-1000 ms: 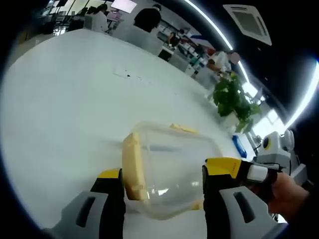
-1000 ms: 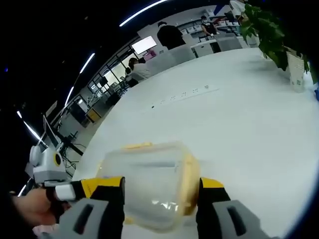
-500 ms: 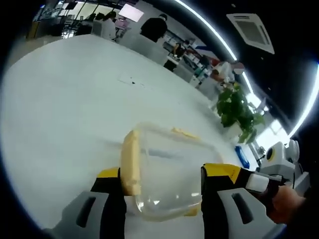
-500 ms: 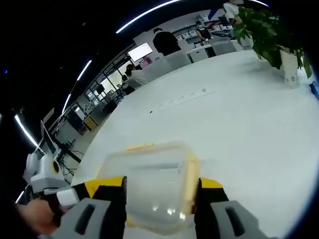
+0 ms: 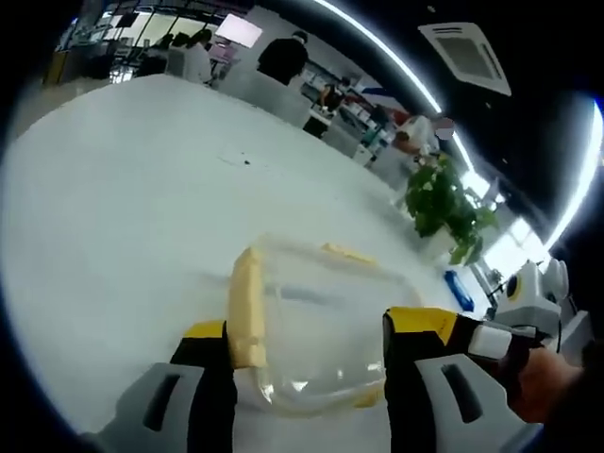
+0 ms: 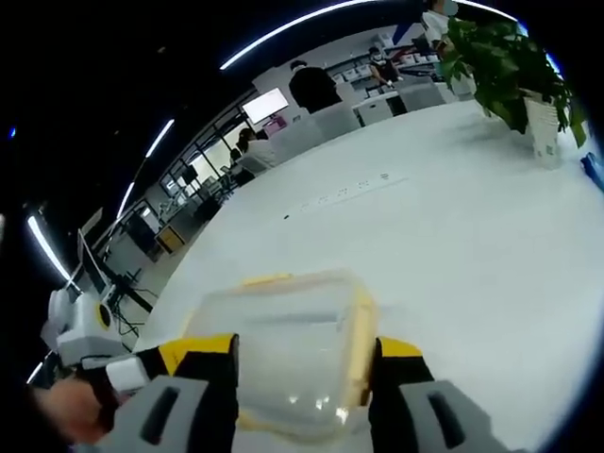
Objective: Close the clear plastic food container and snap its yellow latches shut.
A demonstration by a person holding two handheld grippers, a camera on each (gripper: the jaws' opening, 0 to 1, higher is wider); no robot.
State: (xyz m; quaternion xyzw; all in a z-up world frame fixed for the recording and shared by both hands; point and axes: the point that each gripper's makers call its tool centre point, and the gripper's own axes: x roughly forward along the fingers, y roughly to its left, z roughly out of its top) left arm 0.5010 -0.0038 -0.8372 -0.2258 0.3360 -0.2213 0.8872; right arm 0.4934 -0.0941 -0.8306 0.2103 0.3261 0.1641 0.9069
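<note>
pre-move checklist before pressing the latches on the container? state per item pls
1. Lid seated on the clear container: cannot tell, the seam is blurred.
2. Left gripper straddles the container: ok.
3. Right gripper straddles it from the other side: ok.
4. Yellow latch beside a left finger: ok, reachable.
5. Yellow latch on the far edge snapped down: cannot tell.
6. Container resting on the white table: ok.
</note>
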